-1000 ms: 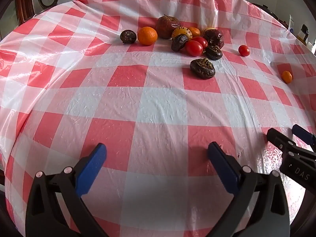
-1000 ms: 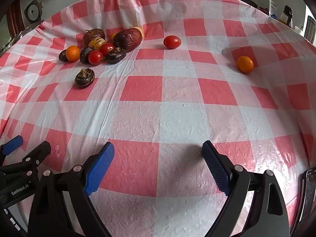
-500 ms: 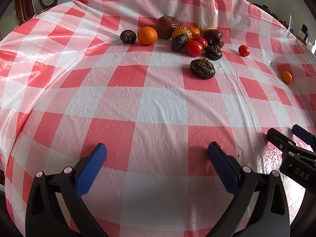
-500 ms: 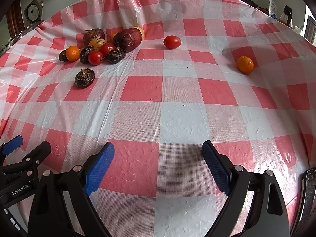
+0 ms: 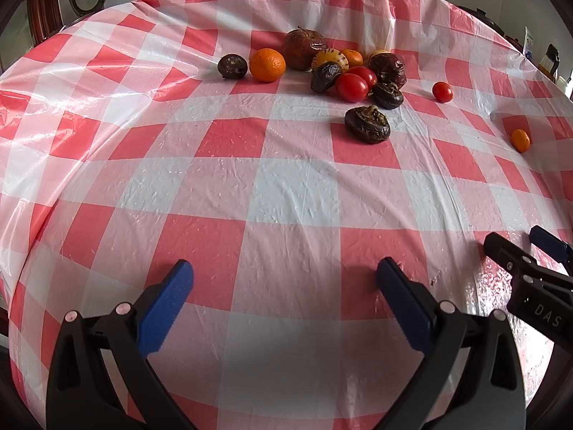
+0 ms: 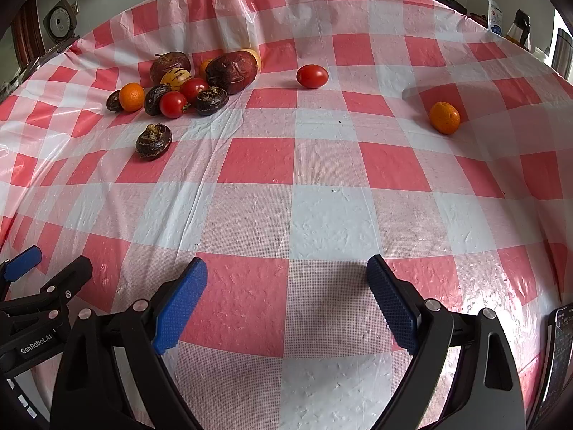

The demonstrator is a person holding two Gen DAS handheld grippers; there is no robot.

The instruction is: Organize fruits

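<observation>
Both grippers hover low over the near edge of the bench (image 6: 322,222), side by side. Left gripper (image 5: 284,283) jaws wide apart, empty. Right gripper (image 6: 286,279) jaws wide apart, empty. Fruit pile (image 6: 186,82) sits toward the far left of the bench: tomatoes, dark wrinkled fruits, an orange. One dark fruit (image 6: 153,140) lies just nearer than the pile. Lone tomato (image 6: 312,76) far centre; small orange (image 6: 444,117) well apart, toward the right edge.

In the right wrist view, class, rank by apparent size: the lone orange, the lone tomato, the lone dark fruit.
1. Dark fruit
2. Orange
3. Tomato

All close; distances from the camera differ, so true sizes stay unsure.
</observation>
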